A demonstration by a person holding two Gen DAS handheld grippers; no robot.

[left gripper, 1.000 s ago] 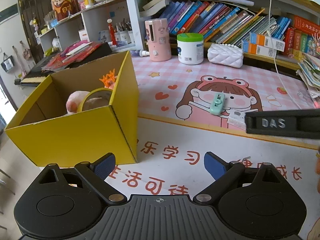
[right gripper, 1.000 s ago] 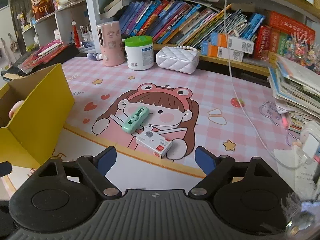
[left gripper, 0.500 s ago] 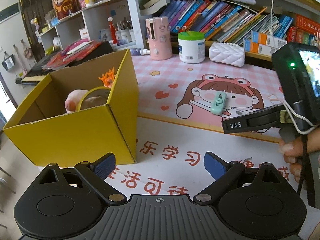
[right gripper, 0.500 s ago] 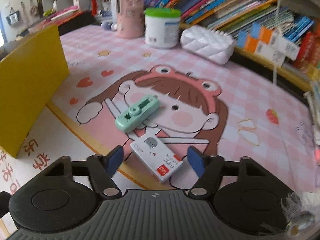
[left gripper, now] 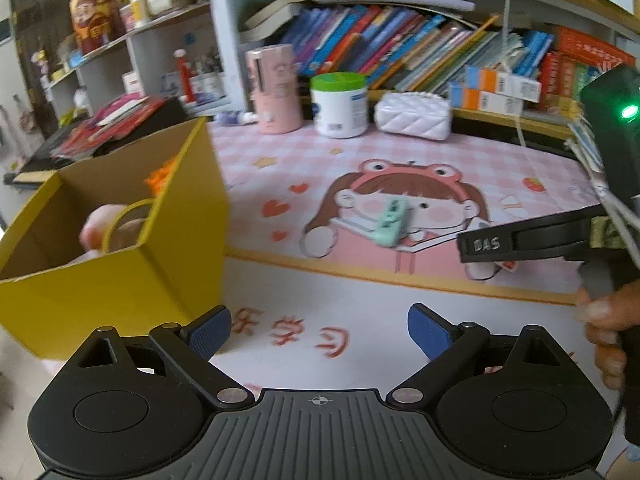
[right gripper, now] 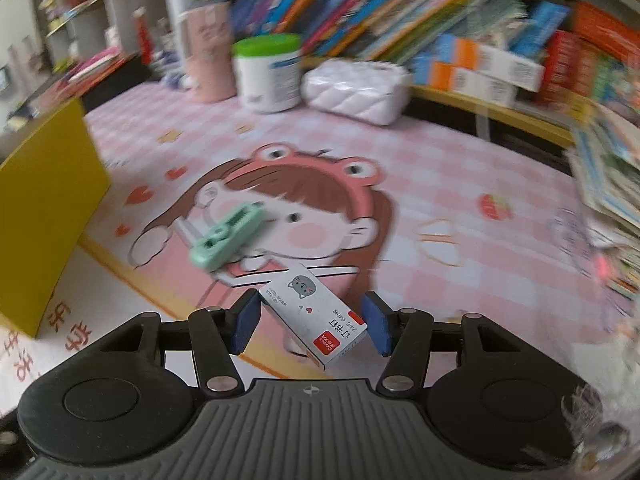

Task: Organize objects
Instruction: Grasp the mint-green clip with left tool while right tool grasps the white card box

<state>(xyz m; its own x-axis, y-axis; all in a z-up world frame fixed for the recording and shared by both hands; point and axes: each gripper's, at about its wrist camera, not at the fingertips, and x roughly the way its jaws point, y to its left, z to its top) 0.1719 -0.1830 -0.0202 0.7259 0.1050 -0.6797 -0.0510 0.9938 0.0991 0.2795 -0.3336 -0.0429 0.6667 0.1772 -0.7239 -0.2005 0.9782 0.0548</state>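
Note:
A small white staple box (right gripper: 316,316) lies askew on the pink cartoon mat (right gripper: 400,168). My right gripper (right gripper: 312,322) straddles it, jaws closing, blue pads (right gripper: 246,320) close at both sides. A mint-green stapler (right gripper: 226,236) lies just beyond to the left, also visible as the stapler (left gripper: 392,222) in the left wrist view. There the right gripper (left gripper: 480,248) reaches in from the right, held by a hand (left gripper: 608,320). My left gripper (left gripper: 320,330) hangs open over the white mat, nothing between its fingers. The open yellow cardboard box (left gripper: 120,280) stands on the left, holding a tape roll and pink and orange items.
At the back of the mat stand a pink cup (left gripper: 276,88), a green-lidded white tub (left gripper: 340,106) and a white quilted pouch (left gripper: 414,120). Shelves of books run behind. A loose pile of papers (right gripper: 608,184) crowds the right edge.
My right gripper has moved forward and down over the staple box, and its jaws have narrowed around it. The left gripper has drifted slightly and stays open.

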